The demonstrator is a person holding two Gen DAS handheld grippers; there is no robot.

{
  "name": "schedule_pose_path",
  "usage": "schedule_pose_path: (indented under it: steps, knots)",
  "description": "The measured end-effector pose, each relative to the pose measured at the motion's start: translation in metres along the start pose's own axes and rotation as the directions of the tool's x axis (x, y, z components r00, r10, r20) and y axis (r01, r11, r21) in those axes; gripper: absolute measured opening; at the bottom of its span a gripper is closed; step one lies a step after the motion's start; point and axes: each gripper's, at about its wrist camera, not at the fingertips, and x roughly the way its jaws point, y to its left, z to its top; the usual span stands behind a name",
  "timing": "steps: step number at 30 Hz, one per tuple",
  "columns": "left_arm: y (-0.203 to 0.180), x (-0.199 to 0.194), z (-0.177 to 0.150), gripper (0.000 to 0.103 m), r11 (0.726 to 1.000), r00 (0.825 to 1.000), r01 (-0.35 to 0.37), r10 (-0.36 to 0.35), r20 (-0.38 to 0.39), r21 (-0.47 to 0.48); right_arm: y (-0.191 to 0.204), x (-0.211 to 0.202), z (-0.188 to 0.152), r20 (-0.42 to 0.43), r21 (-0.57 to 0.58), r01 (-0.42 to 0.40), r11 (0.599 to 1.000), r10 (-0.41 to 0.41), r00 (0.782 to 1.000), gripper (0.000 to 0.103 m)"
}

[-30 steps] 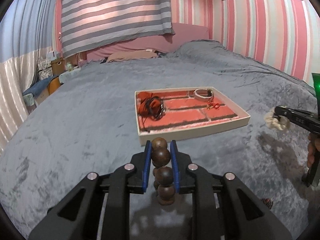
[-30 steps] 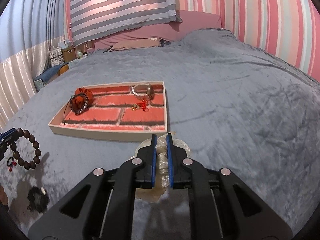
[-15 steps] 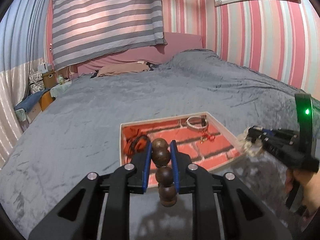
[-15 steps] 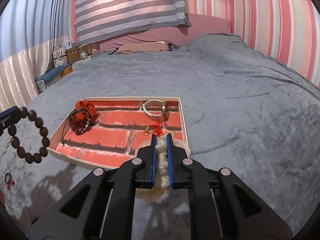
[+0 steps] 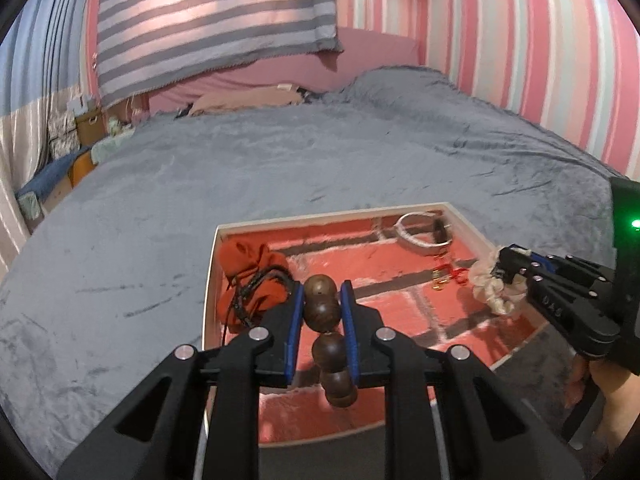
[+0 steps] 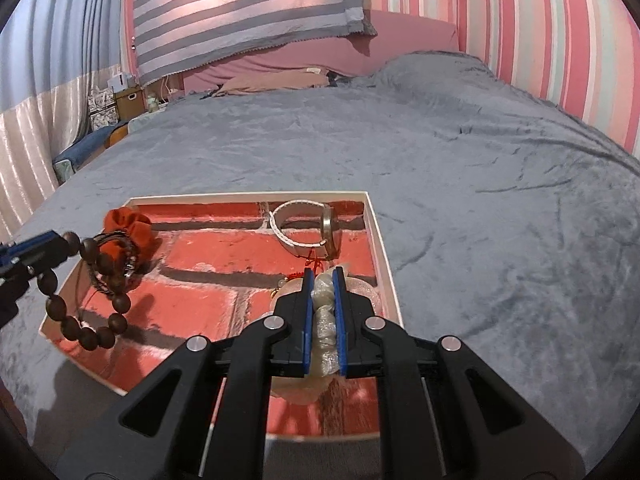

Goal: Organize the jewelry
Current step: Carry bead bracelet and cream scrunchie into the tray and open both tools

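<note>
A shallow white-rimmed tray [image 5: 336, 214] [image 6: 382, 240] with a red brick-pattern floor lies on the grey bed. My left gripper [image 5: 322, 292] is shut on a dark wooden bead bracelet [image 5: 325, 312] [image 6: 98, 292] and holds it above the tray's near left part. My right gripper [image 6: 323, 276] [image 5: 505, 256] is shut on a cream scrunchie [image 6: 326, 312] [image 5: 490, 286] above the tray's right side. In the tray lie an orange scrunchie with a black cord [image 5: 256, 276] [image 6: 128, 228], a white-strap watch [image 5: 424, 232] [image 6: 308, 228] and a small red and gold charm [image 5: 446, 274].
The grey velvet bedspread [image 6: 480, 184] spreads all round the tray. Pink pillows and a striped cloth [image 5: 216, 16] are at the headboard. Boxes and clutter [image 5: 80, 128] stand at the far left beside the bed. A striped wall [image 5: 540, 60] runs along the right.
Both grippers have moved forward from the bedspread to above the tray, each still holding its item. The tray now fills the near middle of both views.
</note>
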Motion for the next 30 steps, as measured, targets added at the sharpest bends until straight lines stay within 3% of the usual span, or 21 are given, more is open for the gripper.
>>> schedule_pose_path:
  steps: [10,17,19,20,26,30]
  knots:
    - [0.037,0.054,-0.006,0.019,0.996,0.994,-0.071,0.065,-0.086,-0.062,0.002,0.04,0.001,-0.044,-0.003,0.019,1.0,-0.019,0.999,0.01]
    - [0.042,0.069,-0.009,0.02,0.995,0.991,-0.065,0.056,-0.121,-0.072,0.007,0.061,0.007,-0.092,-0.041,0.051,0.998,-0.054,0.994,0.011]
    - [0.04,0.071,-0.01,0.023,0.996,0.989,-0.065,0.055,-0.134,-0.067,0.006,0.063,0.005,-0.115,-0.04,0.053,0.998,-0.058,0.992,0.016]
    - [0.039,0.072,-0.011,0.029,0.996,0.988,-0.064,0.054,-0.146,-0.062,0.006,0.062,0.005,-0.12,-0.043,0.062,0.997,-0.066,0.991,0.017]
    - [0.03,0.059,-0.015,0.06,0.996,0.989,-0.077,0.072,-0.13,-0.033,0.007,0.059,-0.001,-0.146,-0.064,0.054,0.996,-0.063,0.987,0.052]
    - [0.028,0.04,-0.013,0.079,0.998,0.993,-0.06,0.057,-0.104,-0.027,0.01,0.04,0.004,-0.11,-0.092,0.023,0.996,-0.033,0.993,0.079]
